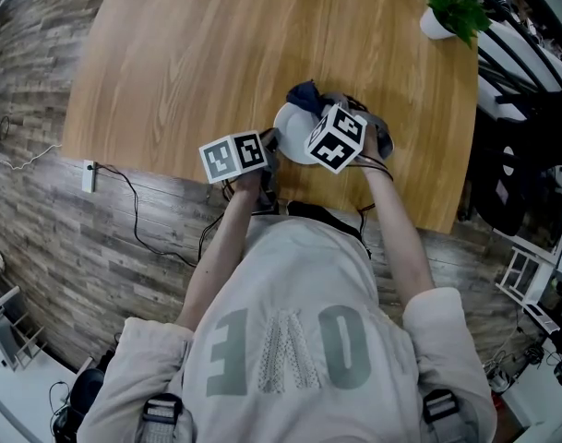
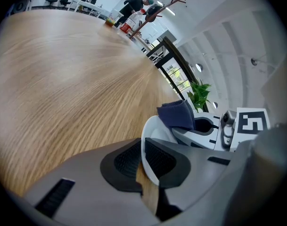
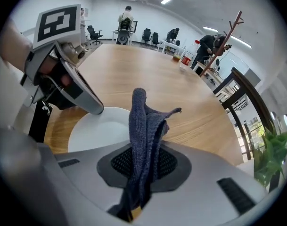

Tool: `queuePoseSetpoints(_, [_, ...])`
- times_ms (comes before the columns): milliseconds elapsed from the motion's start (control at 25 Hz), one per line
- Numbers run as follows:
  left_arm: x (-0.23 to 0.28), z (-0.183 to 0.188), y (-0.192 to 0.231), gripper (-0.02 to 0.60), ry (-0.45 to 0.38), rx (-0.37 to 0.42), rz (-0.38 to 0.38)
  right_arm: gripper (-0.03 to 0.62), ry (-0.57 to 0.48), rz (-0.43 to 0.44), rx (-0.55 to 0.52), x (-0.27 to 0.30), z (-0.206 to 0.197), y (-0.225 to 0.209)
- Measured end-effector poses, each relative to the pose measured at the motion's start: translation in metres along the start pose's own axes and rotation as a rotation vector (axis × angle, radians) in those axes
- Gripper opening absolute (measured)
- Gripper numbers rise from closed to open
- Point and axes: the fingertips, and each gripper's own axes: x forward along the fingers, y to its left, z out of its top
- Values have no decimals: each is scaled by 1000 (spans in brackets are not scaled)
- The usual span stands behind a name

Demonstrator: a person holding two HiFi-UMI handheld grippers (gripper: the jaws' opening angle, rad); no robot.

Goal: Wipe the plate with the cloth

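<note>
While left gripper (image 2: pixel 142 160) clamps plate (image 2: pixel 153 129), right gripper (image 3: pixel 142 171) pinches cloth (image 3: pixel 143 121), shirt (image 1: pixel 290 275) lettering unclear.

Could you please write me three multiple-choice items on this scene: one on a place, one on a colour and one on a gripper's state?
1. Where on the table does the potted plant stand?
A. at its far right corner
B. at its middle
C. at its near left corner

2. What colour is the cloth in the right gripper?
A. red
B. dark blue
C. yellow

3. How stand the jaws of the left gripper?
A. wide apart over bare wood
B. shut on the cloth
C. shut on the rim of the white plate

Answers:
1 A: the head view shows it at the far right corner.
2 B: the right gripper view shows dark blue knit between its jaws.
3 C: the left gripper view shows the rim between its jaws.
</note>
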Motion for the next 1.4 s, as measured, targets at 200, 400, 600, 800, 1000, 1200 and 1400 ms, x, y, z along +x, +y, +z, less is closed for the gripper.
queuePoseSetpoints(200, [0,1,1,32,-1,-8,-5,61,17,15,-47,5,7,11])
queuePoseSetpoints(400, [0,0,1,32,-6,-16,-8,60,1,124,-95,4,18,47])
queuePoseSetpoints(600, [-1,0,1,32,-13,-24,-14,61,-31,233,-76,-4,26,81])
queuePoseSetpoints(800, [-1,0,1,32,-26,-38,-19,60,-43,243,-55,-10,27,95])
queuePoseSetpoints(1000, [-1,0,2,32,-36,-44,-22,60,-39,306,-38,-24,19,113])
queuePoseSetpoints(1200, [-2,1,1,32,-40,-46,-26,60,-39,328,-73,-32,14,128])
queuePoseSetpoints(1400, [-1,0,1,32,-37,-13,-14,61,-37,331,-80,-33,12,129])
